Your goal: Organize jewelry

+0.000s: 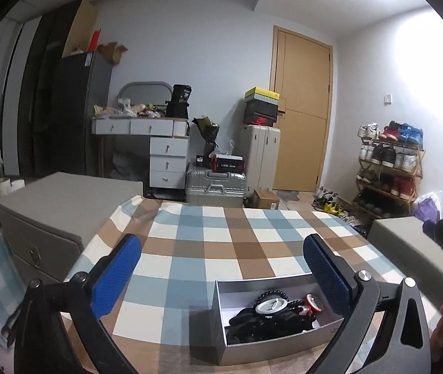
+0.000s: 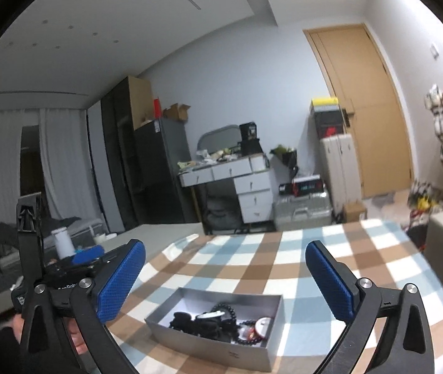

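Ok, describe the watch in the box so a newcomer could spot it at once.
Find the checked tablecloth, then the open grey box on it. In its dark tangle of beaded bracelets lies the watch, the only piece with a round white face.

Left gripper (image 1: 221,268): black angular frame arms, silver round screws at the pivots, two flat fingers (image 1: 117,275) faced with blue dimpled pads. Right gripper (image 2: 224,275): same build, black linkage, silver screws, blue textured fingers (image 2: 120,283). Partly readable white lettering on the black body of the other gripper, just left of its left finger. A hand (image 2: 76,339) shows below that, partly hidden.
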